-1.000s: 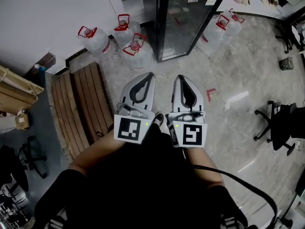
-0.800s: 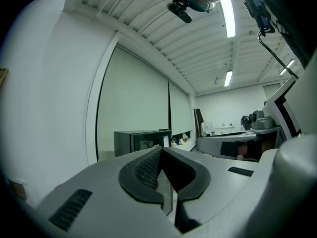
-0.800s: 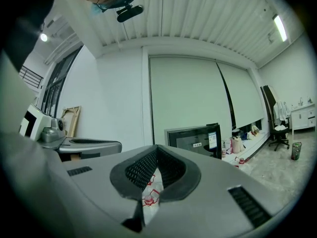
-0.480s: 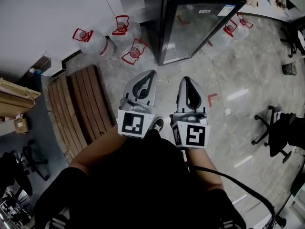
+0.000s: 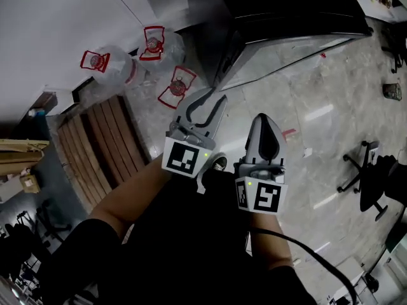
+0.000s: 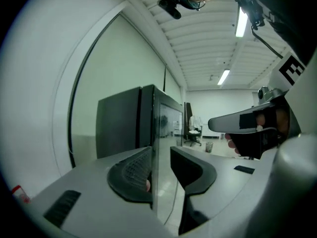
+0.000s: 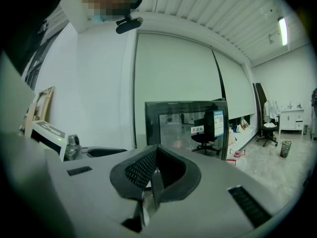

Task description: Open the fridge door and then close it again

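- Two claws point at the task's thing and neither touches it. The left claw (image 5: 213, 100) has just been opening and stands moderately wide, with nothing gripped and only the cabinet beyond showing through its gap. The right claw (image 5: 266, 121) has its jaws pressed together on nothing.
- One tall black fridge (image 5: 280, 8) stands on the pale stone floor (image 5: 318, 126) at its far edge, close to the white wall (image 5: 51, 18). Clear water jugs with red handles (image 5: 178, 84) sit just beside its left flank.
- Handling, as I judge it: the cabinet is heavy and will stay put. Its glass door (image 7: 184, 128) is stiff, swings on hinges and probably resists at first from its seal. The pane looks smooth, slippery and breakable, so the dark frame is the place to hold.
- No handle can be made out, nor which side carries the hinges. The left gripper view lines that claw's gap up with the door's upright edge nearest the wall, which is a likely hold.
- Long axis: it runs straight up from the floor. The door faces the person, away from the floor's far edge, and looks fully closed.
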A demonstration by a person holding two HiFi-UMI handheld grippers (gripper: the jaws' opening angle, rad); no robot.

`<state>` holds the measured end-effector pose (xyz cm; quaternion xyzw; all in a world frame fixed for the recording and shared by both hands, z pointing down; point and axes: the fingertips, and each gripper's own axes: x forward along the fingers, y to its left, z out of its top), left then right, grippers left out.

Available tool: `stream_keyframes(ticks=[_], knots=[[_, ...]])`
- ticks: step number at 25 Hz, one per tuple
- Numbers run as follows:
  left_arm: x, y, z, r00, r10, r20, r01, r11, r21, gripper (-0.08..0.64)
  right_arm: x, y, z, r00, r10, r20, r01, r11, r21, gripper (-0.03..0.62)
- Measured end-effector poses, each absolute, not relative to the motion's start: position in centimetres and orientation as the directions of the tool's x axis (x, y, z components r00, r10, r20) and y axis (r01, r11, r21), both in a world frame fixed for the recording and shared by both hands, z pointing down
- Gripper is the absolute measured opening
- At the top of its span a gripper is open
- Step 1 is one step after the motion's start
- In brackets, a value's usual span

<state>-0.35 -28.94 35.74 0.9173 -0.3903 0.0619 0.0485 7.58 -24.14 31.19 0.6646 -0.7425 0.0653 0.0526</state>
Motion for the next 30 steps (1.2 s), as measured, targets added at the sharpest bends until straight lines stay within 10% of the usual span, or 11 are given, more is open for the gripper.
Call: stream_keyframes(ticks=[30], knots=[[4.6,-33.7,44.8,0.676,-0.731,0.093,-0.734,-0.679,0.004,0.063,17.1,-24.2,47.2,0.003,-0.944,0.33,-0.993,-0.042,-0.112,0.015]])
